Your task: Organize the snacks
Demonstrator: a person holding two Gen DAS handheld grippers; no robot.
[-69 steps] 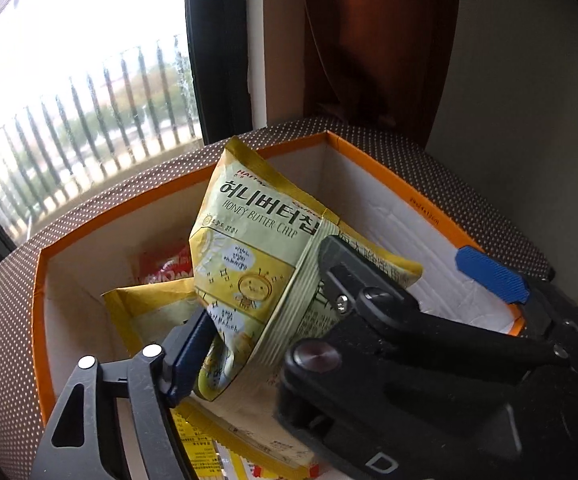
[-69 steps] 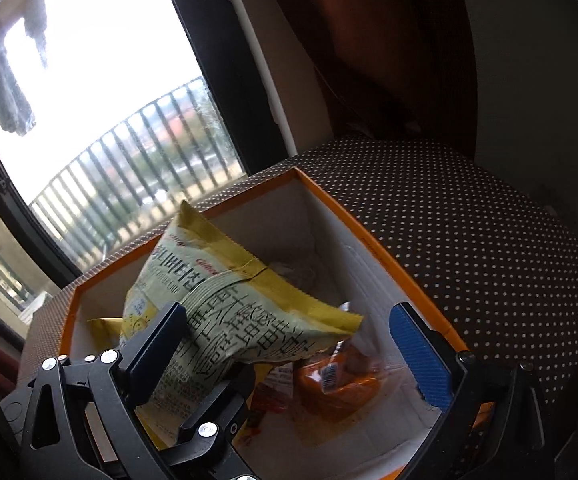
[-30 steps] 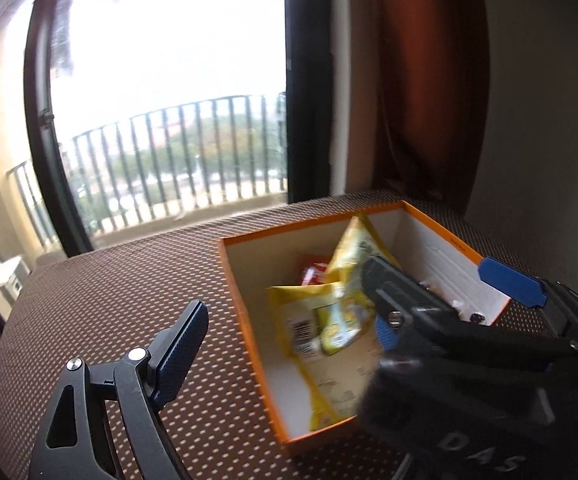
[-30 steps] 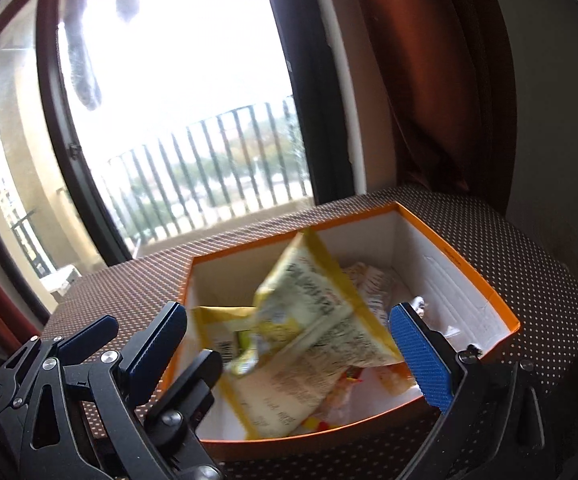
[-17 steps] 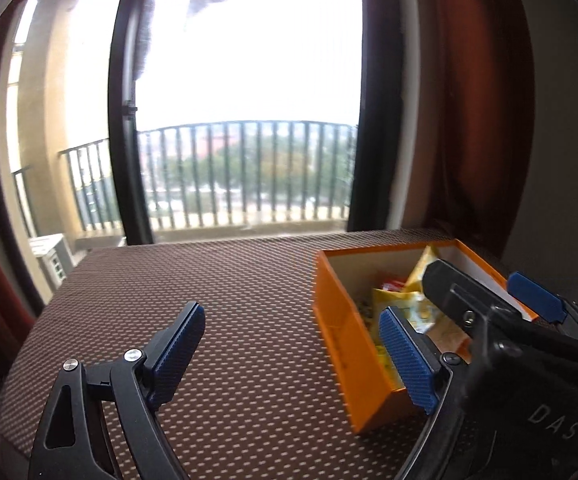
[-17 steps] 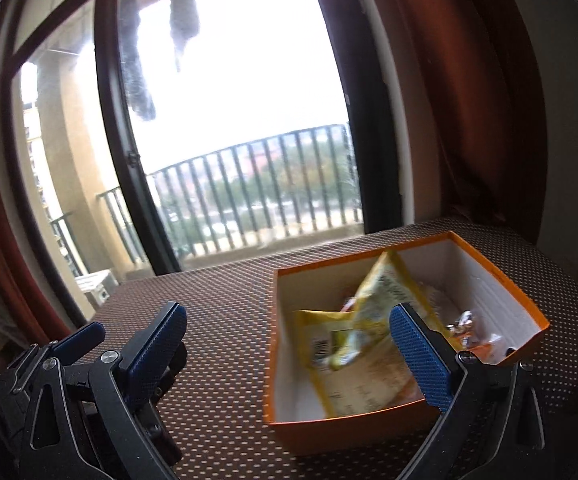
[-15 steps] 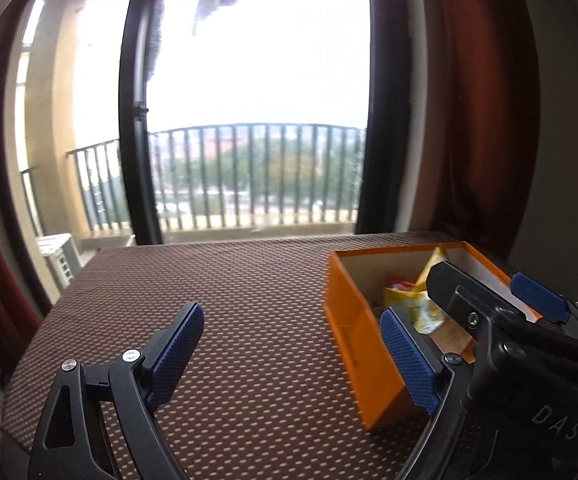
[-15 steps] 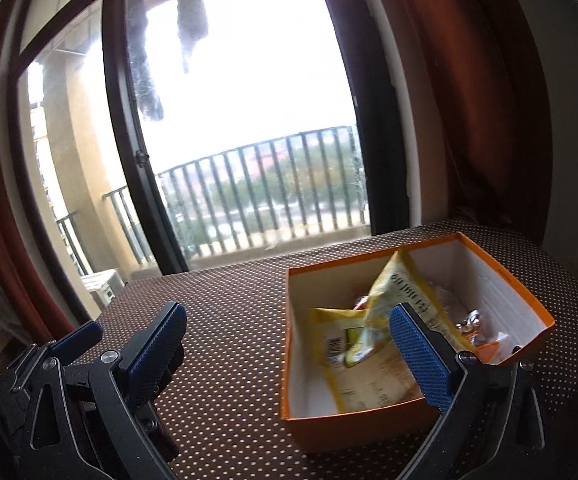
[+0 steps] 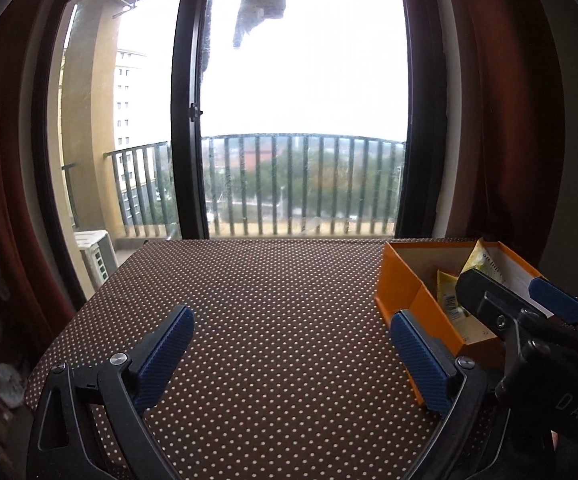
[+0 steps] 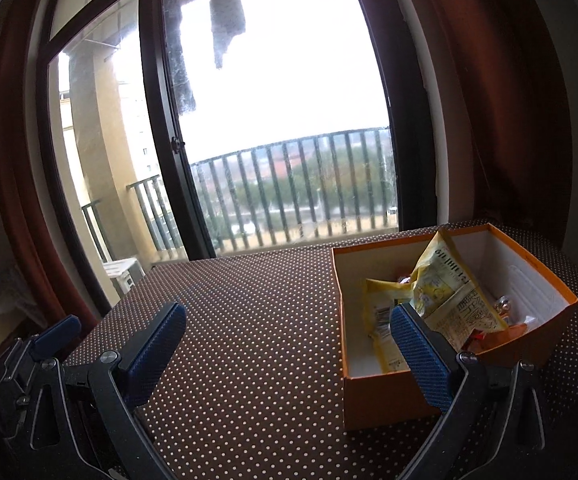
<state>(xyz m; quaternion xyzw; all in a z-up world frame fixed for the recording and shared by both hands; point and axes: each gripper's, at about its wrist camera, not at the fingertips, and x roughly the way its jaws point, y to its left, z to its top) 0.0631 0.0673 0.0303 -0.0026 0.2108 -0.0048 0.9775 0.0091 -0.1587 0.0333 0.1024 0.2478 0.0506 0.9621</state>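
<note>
An orange box [image 10: 385,396] with white inner walls stands on the right of a brown dotted table [image 10: 249,320]. A yellow honey butter chip bag [image 10: 449,292] leans inside it, over another yellow packet [image 10: 381,312] and some small wrapped snacks. My right gripper [image 10: 289,310] is open and empty, its right finger in front of the box's near left corner. In the left wrist view the box [image 9: 399,280] sits to the right. My left gripper [image 9: 292,315] hangs over bare cloth, its jaws opening with nothing between them. The right gripper's blue pad [image 9: 555,306] shows beside it.
Behind the table stands a tall glass balcony door [image 9: 289,120] with a dark frame and a railing outside. Red-brown curtains [image 9: 509,120] hang at the right. The table's left edge [image 9: 69,328] drops to floor clutter. The dotted cloth [image 9: 269,300] left of the box is open surface.
The left gripper let go of the chip bag, which now rests in the box. Both grippers pulled back from the box and swung left, and the left jaws spread wider.
</note>
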